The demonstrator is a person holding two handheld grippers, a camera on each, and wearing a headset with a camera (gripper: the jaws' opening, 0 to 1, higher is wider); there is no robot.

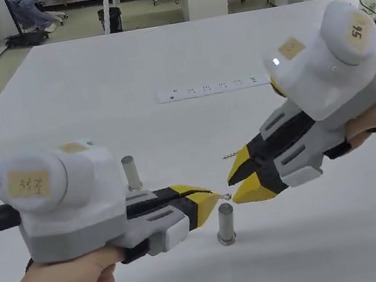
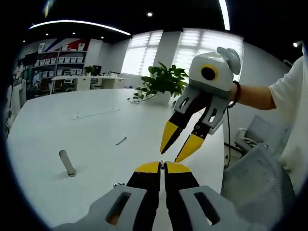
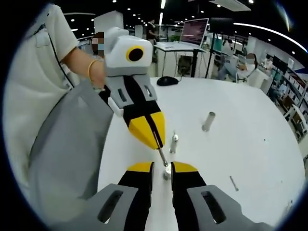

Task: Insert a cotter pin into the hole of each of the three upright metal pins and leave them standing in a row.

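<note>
Cotter pin (image 1: 223, 196) sits pinched in the very tips of the left gripper (image 1: 211, 196). Its jaws are closed tight on it just below the centre of the head view, and the pin's free end pokes out to the right. The right gripper (image 1: 233, 191) reaches in from the upper right with its jaws parted narrowly, the tips straddling that free end. In the right gripper view the pin runs down from the left tips into the gap between the right jaws, but I cannot tell whether they touch it. This looks like a mid-air handover or re-grip above the table (image 1: 161, 59).

Just below the tips a metal pin (image 1: 225, 223) stands upright. A second metal pin (image 1: 130, 171) stands left of centre, just above the left gripper's body. As far as I can make out, neither has a cotter through its hole. A loose cotter pin (image 1: 229, 154) lies on the white surface just above the right jaws, and a power strip (image 1: 212, 88) lies higher in the frame. By this showing no insertion is finished, so all three, and the row, are still to do.
</note>
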